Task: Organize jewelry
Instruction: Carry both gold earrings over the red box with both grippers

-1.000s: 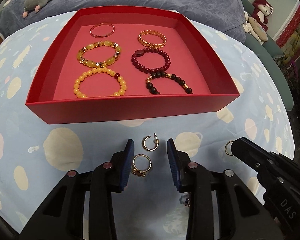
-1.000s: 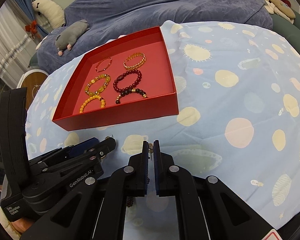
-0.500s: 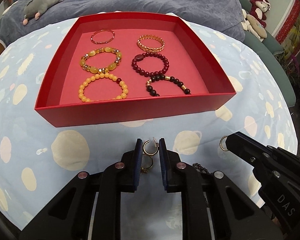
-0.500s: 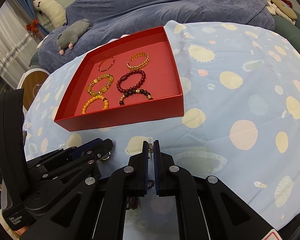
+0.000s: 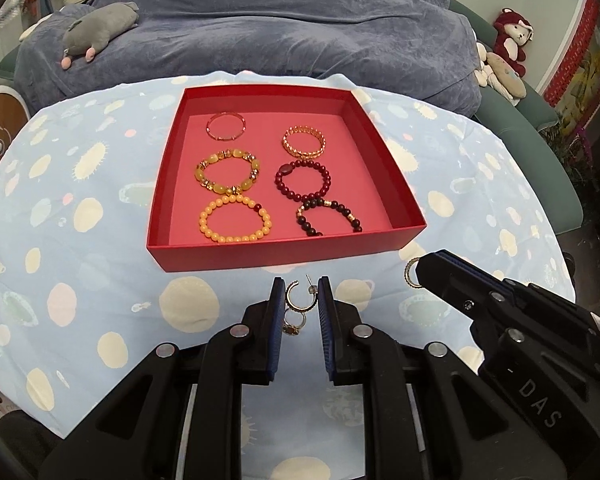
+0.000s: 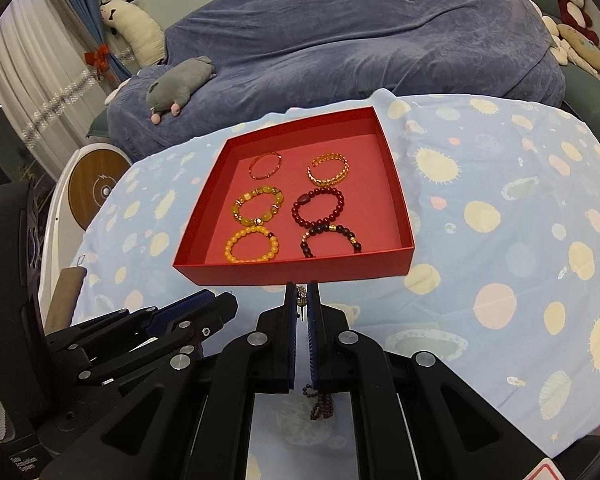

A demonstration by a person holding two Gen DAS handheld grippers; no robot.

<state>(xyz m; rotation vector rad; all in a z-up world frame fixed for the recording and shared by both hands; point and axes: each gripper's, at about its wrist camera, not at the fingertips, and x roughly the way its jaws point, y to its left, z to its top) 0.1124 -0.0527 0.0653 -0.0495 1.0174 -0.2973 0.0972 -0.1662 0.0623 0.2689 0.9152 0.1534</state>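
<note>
**Left wrist view.** My left gripper (image 5: 299, 300) is closed narrow on a gold hoop earring (image 5: 297, 295), its post sticking up beside the right pad; the pads press its sides. A gold ring (image 5: 291, 326) shows lower down between the fingers; whether it lies on the cloth or hangs in the grip I cannot tell. The red tray (image 5: 284, 254) sits on the surface toward the far edge, its near wall just beyond my fingertips. Inside it, six bracelets in two columns: thin red bangle (image 5: 226, 125), gold chain bracelet (image 5: 304, 142), amber bracelet (image 5: 227, 172), dark red bead bracelet (image 5: 303, 179), yellow bead bracelet (image 5: 235, 219), dark bead bracelet (image 5: 327, 216). My right gripper (image 5: 428, 276) enters from the right, with a small gold hoop (image 5: 410, 274) at its tip.

**Right wrist view.** My right gripper (image 6: 301, 298) is all but closed on a small gold earring (image 6: 300, 295) pinched edge-on. A dark beaded strand (image 6: 322, 400) lies below the fingers near the surface's near edge (not held, as far as I can see).

**Handling note.** Both earrings look bound for the tray. I should clear the near wall with margin, keep pressure light so the hoop does not twist out, and release low over the bare strip along the tray's right side, away from the bracelets.
</note>
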